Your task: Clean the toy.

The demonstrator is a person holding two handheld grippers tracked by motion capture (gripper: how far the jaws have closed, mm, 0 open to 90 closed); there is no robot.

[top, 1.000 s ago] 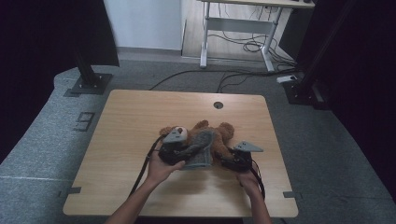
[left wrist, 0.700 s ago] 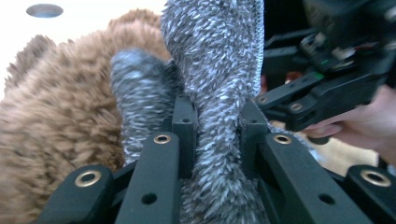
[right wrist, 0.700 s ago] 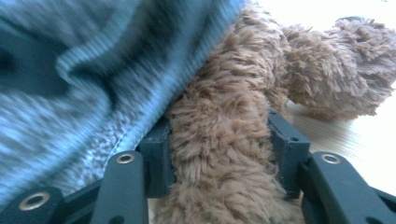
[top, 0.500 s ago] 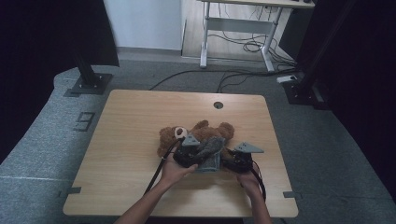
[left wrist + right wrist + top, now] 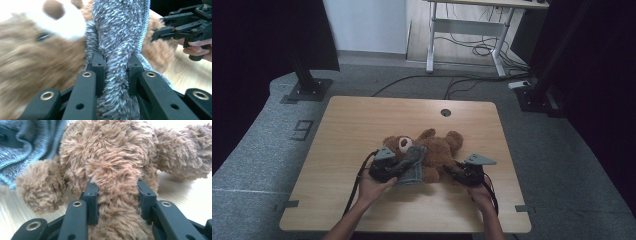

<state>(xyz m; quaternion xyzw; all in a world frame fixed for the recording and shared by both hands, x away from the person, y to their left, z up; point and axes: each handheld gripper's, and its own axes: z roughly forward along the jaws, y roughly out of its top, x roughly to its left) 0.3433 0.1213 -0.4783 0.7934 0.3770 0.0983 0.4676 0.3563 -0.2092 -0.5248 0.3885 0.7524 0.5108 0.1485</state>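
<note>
My left gripper (image 5: 399,167) dragged the fuzzy grey knit garment (image 5: 413,165) down, clamped on it.
Right gripper (image 5: 458,173) had just been closing on the soft, light brown plush teddy bear's (image 5: 439,152) leg.

worktop (image 5: 362,120): pale wood-grain, rectangular, round cable hole (image 5: 445,112) near far edge, centre of frame | on it: brown teddy bear (image 5: 439,150) lying at centre, grey knitted cloth (image 5: 412,167) lying against its lower left side

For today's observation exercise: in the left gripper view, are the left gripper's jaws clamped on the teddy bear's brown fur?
No, the left gripper is shut on the grey knitted garment, with the teddy bear beside it.
</note>
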